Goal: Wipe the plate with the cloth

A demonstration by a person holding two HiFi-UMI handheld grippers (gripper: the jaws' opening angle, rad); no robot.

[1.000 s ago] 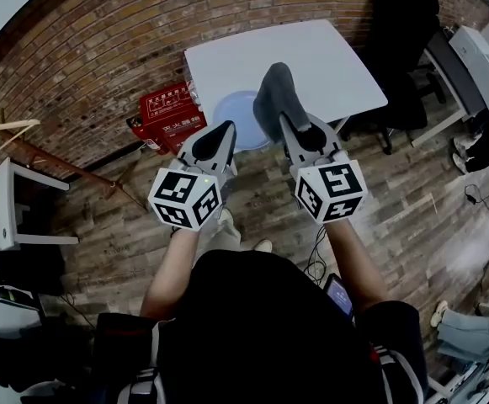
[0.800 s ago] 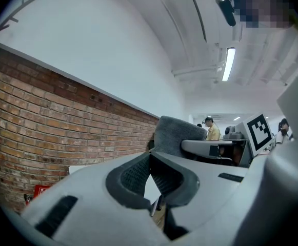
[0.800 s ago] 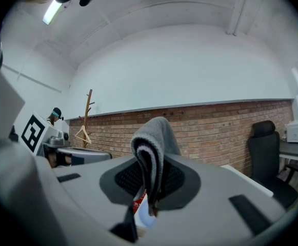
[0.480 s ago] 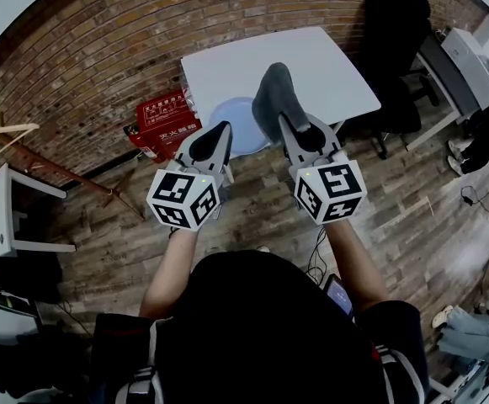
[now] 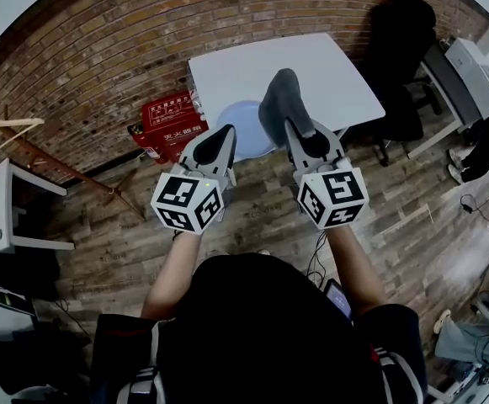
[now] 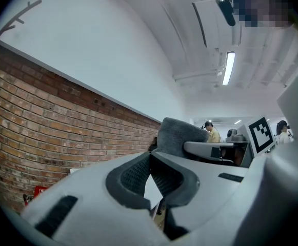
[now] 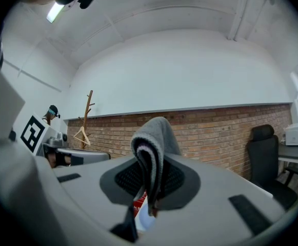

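Sticking up between the right gripper's (image 7: 150, 181) clamped fingers (image 7: 182, 181), grey cloth (image 7: 158, 132); left gripper's (image 6: 150, 158) fingers (image 6: 130, 176) together, empty.

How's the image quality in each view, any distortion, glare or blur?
Head view: heavy fisheye bows the brick wall, and the corners go black. Left gripper view: the ceiling light glares white. Right gripper view: even light on the grey cloth, with a dark vignette around the edges.

Approx half of plate (image 5: 248, 129) hidden: left gripper (image 5: 227, 131) covers its 7 o'clock rim, cloth (image 5: 278, 99) its 3 o'clock side. Print on red box (image 5: 170, 112), at plate's 9 o'clock, too small to read. Cloth's lower end buried btwn right gripper (image 5: 289, 126) jaws.
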